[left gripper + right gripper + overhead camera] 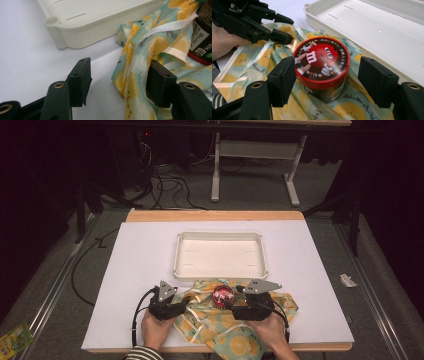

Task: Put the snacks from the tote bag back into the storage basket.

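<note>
A round jar with a red cartoon lid (322, 58) stands upright on a lemon-print cloth (262, 58) spread just in front of a white tray (220, 256). My right gripper (329, 80) is open, one jaw on each side of the jar; the left jaw is close to the lid and the right jaw stands clear of it. My left gripper (120, 82) is open at the cloth's left edge, with a raised fold of the cloth (140, 62) between its jaws, against the right one. In the high view the jar (223, 296) sits between the left gripper (187, 301) and the right gripper (231, 306).
The tray (374, 30) holds nothing and lies right behind the cloth, its near rim (82, 37) a short way ahead of the left jaws. A white mat (140, 270) covers the table. The person's hands hold both grippers near the front edge.
</note>
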`<state>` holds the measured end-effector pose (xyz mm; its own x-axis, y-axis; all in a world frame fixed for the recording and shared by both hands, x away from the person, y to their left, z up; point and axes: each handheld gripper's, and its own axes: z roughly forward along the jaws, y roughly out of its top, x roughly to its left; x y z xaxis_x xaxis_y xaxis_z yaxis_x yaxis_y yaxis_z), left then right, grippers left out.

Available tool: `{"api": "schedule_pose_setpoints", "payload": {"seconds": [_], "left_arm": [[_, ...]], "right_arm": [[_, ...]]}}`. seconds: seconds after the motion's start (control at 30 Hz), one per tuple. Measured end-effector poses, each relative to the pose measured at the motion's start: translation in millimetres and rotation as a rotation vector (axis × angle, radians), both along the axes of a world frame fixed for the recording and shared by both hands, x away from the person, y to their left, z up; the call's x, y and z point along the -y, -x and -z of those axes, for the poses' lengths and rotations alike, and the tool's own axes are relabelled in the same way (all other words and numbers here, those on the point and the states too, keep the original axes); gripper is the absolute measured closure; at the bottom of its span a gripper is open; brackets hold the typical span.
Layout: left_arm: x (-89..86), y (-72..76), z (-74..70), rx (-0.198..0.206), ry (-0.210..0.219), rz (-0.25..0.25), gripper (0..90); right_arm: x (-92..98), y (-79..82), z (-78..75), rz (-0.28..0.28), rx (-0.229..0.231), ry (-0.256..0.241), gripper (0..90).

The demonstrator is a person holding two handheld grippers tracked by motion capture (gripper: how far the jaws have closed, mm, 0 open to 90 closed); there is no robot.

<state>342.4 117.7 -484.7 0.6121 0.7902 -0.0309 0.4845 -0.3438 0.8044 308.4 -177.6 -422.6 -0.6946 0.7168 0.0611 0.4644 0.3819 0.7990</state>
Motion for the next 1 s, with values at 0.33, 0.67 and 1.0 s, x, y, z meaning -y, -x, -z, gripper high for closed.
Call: {"api": "schedule_pose_setpoints", "payload": {"seconds": [0.33, 0.67, 1.0], "left_arm": [[0.0, 0.1, -0.1, 0.000, -0.001, 0.001, 41.6], [0.2, 0.2, 0.0, 0.000, 0.000, 0.001, 41.7], [0.2, 0.4, -0.1, 0.002, 0.001, 0.001, 41.7]], "right_arm": [[-13.7, -5.5, 3.6, -0.015, -0.016, 0.023, 24.8], [-25.4, -12.2, 11.1, 0.000, -0.040, 0.072, 21.0], [-32.2, -18.0, 19.5, 0.011, -0.057, 0.102, 22.8]]}}
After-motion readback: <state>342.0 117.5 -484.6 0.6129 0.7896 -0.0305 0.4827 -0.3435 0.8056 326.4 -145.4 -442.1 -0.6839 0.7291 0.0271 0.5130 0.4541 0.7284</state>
